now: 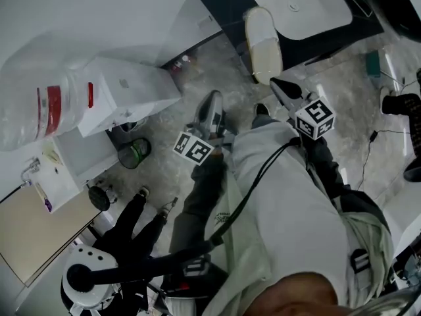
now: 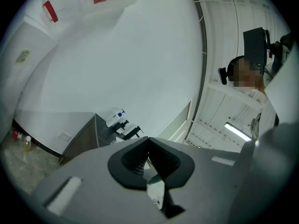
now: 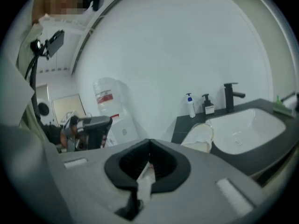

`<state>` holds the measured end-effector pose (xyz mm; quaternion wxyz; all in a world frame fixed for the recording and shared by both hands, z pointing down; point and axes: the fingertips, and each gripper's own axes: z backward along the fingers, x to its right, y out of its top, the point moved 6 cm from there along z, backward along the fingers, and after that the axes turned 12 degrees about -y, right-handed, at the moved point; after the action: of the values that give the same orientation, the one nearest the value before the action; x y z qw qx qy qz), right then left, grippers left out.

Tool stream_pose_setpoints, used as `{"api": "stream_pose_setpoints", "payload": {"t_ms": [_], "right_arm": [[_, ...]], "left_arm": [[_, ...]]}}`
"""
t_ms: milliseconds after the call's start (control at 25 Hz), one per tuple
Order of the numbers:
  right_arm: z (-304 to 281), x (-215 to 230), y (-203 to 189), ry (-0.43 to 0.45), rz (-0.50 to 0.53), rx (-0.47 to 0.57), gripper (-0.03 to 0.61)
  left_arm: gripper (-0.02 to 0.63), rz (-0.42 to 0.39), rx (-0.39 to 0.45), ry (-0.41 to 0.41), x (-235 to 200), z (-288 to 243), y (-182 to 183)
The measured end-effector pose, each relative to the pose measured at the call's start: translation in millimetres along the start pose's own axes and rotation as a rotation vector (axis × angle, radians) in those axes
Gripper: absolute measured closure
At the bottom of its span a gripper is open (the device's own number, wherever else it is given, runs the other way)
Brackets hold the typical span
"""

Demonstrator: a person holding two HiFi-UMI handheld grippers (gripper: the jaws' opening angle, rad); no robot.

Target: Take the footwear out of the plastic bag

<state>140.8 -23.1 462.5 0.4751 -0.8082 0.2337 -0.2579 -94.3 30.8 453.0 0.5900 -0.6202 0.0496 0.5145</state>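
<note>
**Footwear:** one cream slipper [image 1: 263, 41], out of the bag. It lies on the dark desk [image 1: 227, 5] at its left end, just beside the basin.

**Plastic bag:** one plastic bag [image 1: 39, 104], clear with red labels. It sits on top of a white cabinet [image 1: 131, 87], against the wall and well apart from the slipper. What it holds cannot be made out.

**Desk fittings:** one white basin [image 1: 322, 20], one black tap [image 3: 231, 97] behind it, and two pump bottles, one white [image 3: 189, 105] and one dark [image 3: 208, 104], at the desk's back edge.

**Floor:** one small bin [image 1: 135, 153] with a green liner stands on the marbled floor [image 1: 171, 176] below the cabinet.

**Grippers:** two.
- Left gripper [image 2: 148, 141]: jaws together, nothing between them, touching nothing. It is held level in front of the person's body and faces the bare white wall, with the bag at the upper edge of its view.
- Right gripper [image 3: 149, 143]: jaws together and empty, touching nothing. It is tipped slightly downward and aimed towards the desk, with the slipper and basin ahead of it and apart from it.

Both are held side by side, near each other, over the floor.
</note>
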Motion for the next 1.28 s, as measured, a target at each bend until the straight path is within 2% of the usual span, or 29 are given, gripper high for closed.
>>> {"api": "stream_pose_setpoints", "payload": {"t_ms": [120, 200, 440, 640, 760, 920, 1280], "right_arm": [[-1, 6, 6, -0.069, 0.224, 0.025, 0.578], [-2, 13, 7, -0.105, 0.264, 0.05, 0.578], [-11, 54, 1, -0.197, 0.055, 0.029, 0.578], [-29, 78, -10, -0.222, -0.027, -0.059, 0.575], [-38, 85, -15, -0.252, -0.073, -0.093, 0.493], [-59, 99, -24, -0.297, -0.133, -0.146, 0.436], [-94, 125, -42, -0.294, -0.244, -0.35, 0.379]], "left_arm": [[0.629, 0.006, 0.0, -0.001, -1, 3, 0], [0.629, 0.009, -0.001, -0.002, 0, 3, 0], [0.629, 0.006, 0.0, -0.01, 3, 5, 0], [0.629, 0.003, 0.002, -0.005, 4, 11, 1], [0.629, 0.003, -0.002, -0.005, 4, 13, 1], [0.629, 0.014, -0.016, -0.016, -1, 9, 2], [0.629, 0.035, -0.032, -0.02, -4, 11, -2]]}}
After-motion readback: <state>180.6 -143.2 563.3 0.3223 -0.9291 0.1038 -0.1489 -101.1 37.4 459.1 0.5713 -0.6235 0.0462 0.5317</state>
